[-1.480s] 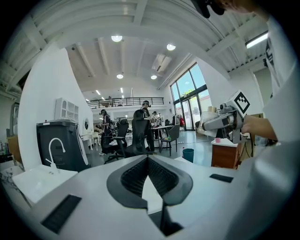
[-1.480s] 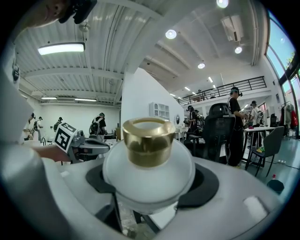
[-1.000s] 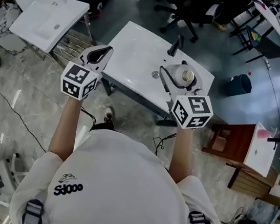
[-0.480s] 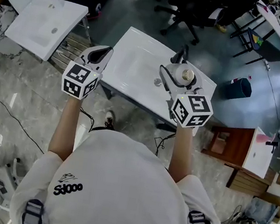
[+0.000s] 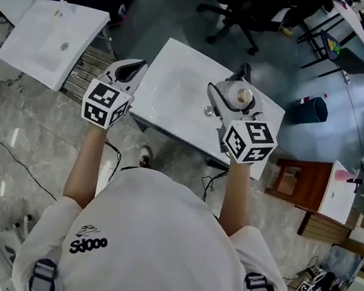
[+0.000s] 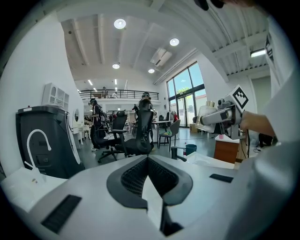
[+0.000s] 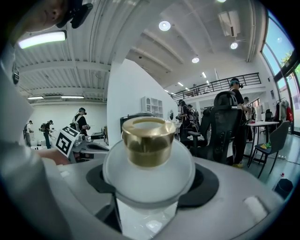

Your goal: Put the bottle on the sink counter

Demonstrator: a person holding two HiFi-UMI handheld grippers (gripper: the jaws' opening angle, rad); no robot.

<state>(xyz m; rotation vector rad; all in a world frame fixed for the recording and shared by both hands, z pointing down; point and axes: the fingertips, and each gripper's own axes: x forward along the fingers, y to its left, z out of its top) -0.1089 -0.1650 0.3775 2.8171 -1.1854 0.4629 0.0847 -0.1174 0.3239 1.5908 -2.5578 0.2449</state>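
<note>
My right gripper [image 5: 235,98] is shut on a round frosted bottle [image 5: 233,95] with a gold cap [image 5: 244,97], held upright above the right part of the white sink counter [image 5: 177,84]. The counter's black faucet [image 5: 244,71] stands just beyond the bottle. In the right gripper view the bottle [image 7: 149,161] fills the space between the jaws. At the counter's left edge my left gripper [image 5: 136,68] hovers shut, holding nothing. The left gripper view shows its jaws [image 6: 149,161] closed together, with the faucet [image 6: 177,153] ahead.
A second white basin [image 5: 53,32] with a curved tap rests on a rack at the upper left. Black office chairs [image 5: 238,8] stand beyond the counter. A teal bin [image 5: 313,107] and a brown wooden stand [image 5: 294,181] are on the right. A cable [image 5: 19,159] lies on the floor.
Both grippers keep their pose. The counter has shifted right in the head view, so the bottle now hangs directly in front of the faucet rather than to its right.
</note>
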